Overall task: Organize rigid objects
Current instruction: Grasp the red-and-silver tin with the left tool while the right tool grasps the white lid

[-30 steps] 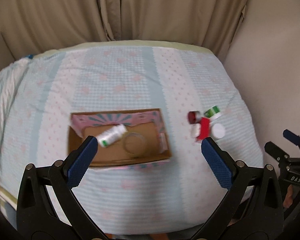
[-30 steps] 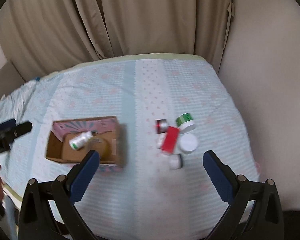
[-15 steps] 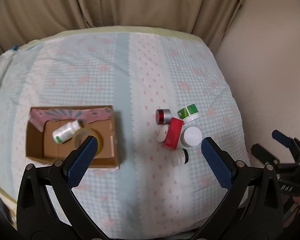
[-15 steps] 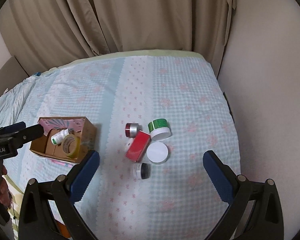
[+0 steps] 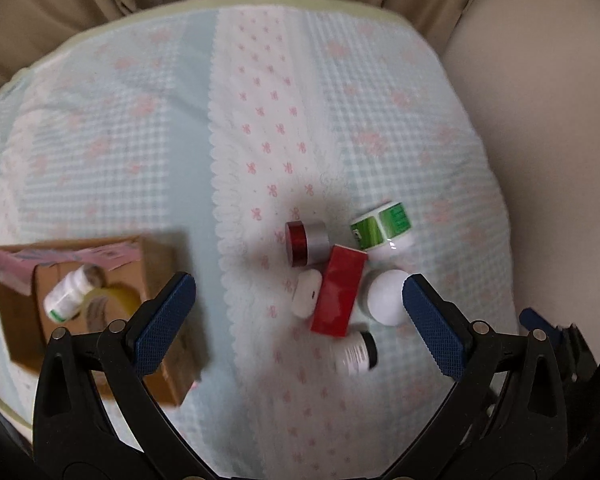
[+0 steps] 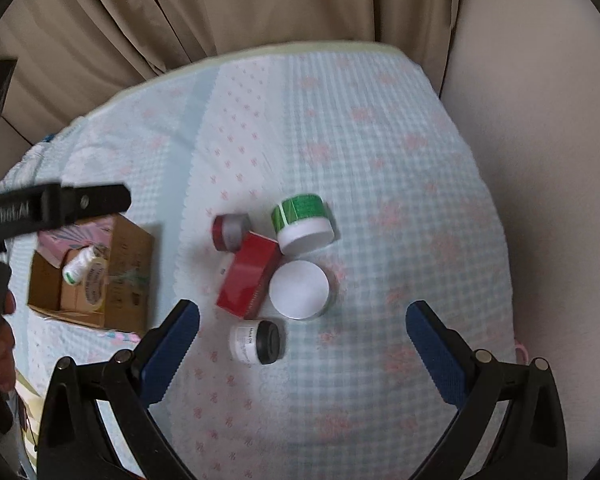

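Right claw [image 6: 303, 336] (spread wide, empty): small black-capped jar [image 6: 256, 342] lies sideways lower centre, between its fingers, cap rightward.

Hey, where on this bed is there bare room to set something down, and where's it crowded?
Bare cloth lies between the cardboard box and the red box, across the far half toward the curtain, and right of the white-lidded jar. The crowded patch is the cluster: red box, white-lidded jar, green-labelled jar, red-capped jar and black-capped jar.
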Available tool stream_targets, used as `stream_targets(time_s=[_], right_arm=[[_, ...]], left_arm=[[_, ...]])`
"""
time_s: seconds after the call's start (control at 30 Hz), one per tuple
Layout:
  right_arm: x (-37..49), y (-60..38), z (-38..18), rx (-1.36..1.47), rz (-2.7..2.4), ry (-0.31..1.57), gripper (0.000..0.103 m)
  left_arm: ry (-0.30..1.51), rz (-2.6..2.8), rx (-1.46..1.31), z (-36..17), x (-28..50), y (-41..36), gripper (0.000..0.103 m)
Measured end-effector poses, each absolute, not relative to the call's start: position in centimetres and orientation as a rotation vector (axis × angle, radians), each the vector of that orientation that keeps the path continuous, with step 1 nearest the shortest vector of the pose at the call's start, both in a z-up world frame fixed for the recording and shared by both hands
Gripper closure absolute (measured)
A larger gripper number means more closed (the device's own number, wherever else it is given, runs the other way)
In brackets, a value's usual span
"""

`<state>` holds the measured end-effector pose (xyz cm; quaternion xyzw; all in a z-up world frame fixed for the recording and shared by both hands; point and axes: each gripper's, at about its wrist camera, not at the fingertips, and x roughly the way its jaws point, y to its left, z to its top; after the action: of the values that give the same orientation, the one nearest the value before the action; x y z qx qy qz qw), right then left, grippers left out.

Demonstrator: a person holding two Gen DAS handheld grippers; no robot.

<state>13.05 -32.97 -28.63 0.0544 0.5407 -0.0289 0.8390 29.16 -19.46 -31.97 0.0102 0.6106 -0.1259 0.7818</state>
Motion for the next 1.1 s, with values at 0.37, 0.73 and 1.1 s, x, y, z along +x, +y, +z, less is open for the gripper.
stream_targets(time_s=[0.37, 0.73, 1.1], right_arm=[[15.5, -32.7, -39.0, 0.050, -0.104, 1.248, 0.000], [17.9, -32.1, -42.8, -0.017, -0.103, 1.296, 0.004], [19.8, -31.7, -45.0, -0.033, -0.008, 1.336, 0.035]], left_arm=[[1.479, -0.253, 0.057, -43.8, 33.8, -22.3, 0.006], [1.582, -0.233, 0.086, -48.6, 36.3, -23.6, 0.037], [1.619, -0.269, 0.088, -51.0, 36.3, -24.3, 0.062]])
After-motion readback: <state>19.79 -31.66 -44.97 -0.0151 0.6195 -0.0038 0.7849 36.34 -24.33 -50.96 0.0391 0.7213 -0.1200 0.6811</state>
